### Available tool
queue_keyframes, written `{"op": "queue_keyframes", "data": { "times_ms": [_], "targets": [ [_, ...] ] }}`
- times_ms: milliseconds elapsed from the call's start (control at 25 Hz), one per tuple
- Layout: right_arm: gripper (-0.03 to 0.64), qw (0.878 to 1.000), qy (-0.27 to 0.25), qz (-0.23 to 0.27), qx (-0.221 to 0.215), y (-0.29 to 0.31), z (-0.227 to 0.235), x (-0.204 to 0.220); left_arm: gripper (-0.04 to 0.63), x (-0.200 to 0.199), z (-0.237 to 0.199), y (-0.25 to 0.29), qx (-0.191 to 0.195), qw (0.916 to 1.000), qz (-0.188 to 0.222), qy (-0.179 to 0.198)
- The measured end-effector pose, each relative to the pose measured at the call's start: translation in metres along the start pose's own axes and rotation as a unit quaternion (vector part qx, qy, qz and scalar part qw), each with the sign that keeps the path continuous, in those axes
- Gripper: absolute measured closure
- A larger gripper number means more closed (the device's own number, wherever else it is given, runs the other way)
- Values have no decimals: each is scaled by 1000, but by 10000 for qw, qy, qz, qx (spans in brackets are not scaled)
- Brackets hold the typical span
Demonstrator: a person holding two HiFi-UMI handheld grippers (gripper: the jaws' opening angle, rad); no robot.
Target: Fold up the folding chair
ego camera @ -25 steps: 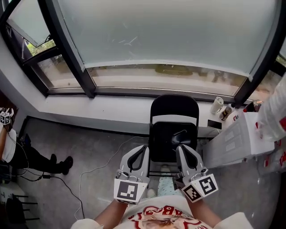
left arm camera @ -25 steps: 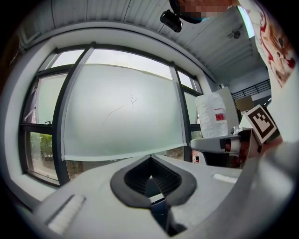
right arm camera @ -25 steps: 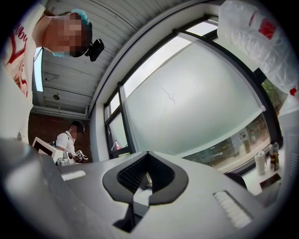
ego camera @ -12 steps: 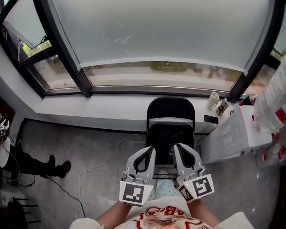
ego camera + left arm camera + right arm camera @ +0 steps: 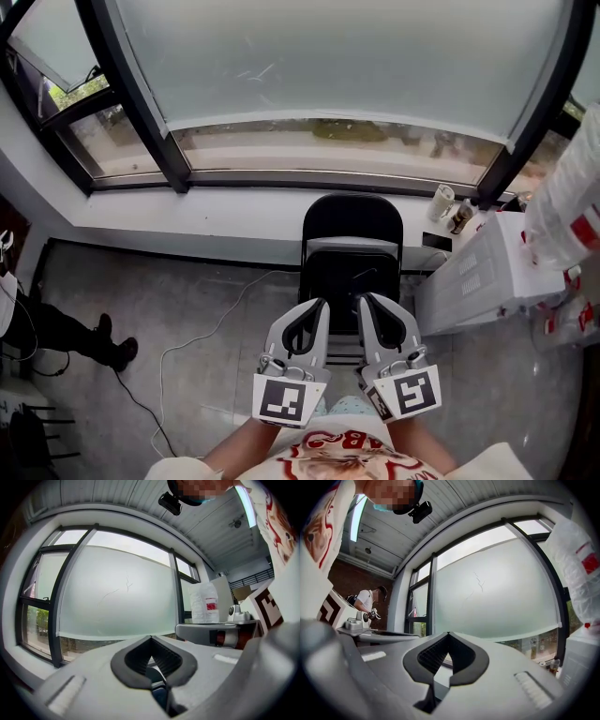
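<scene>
Head view: left gripper and right gripper, jaws pressed together and empty, face the folding chair; spread jaws before gripping its seat.

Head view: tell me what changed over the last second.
The left tool and right tool have drawn closer together in front of the folding chair; the right one has rolled slightly. Nothing was gripped or released: both stay shut and empty. The chair stays unfolded below the window.
</scene>
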State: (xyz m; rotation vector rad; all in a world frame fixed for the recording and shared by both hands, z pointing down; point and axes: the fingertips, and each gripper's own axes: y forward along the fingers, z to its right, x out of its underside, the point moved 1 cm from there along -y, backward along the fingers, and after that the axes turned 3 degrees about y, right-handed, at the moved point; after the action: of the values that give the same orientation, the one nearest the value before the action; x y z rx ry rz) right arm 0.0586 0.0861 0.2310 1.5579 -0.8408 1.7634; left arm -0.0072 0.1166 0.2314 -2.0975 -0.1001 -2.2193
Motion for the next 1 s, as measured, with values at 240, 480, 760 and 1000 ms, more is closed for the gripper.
{"op": "queue_keyframes", "data": {
  "times_ms": [240,480,760,1000],
  "targets": [
    [604,9998,-153,25,-134,-38,-1,-10,595,-12,39,-16,-87,9999,85,-66],
    [604,9992,-174,187,-302,-101,-4,-35,595,-21,96,-49,-373,9989,125,-267],
    [604,9990,-136,280,-311,-162,-12,-43,595,-32,151,-84,-423,9987,205,-217],
    [604,9991,-213,275,-223,-185,-21,-42,595,-43,168,-100,-192,9993,282,-127]
  ]
}}
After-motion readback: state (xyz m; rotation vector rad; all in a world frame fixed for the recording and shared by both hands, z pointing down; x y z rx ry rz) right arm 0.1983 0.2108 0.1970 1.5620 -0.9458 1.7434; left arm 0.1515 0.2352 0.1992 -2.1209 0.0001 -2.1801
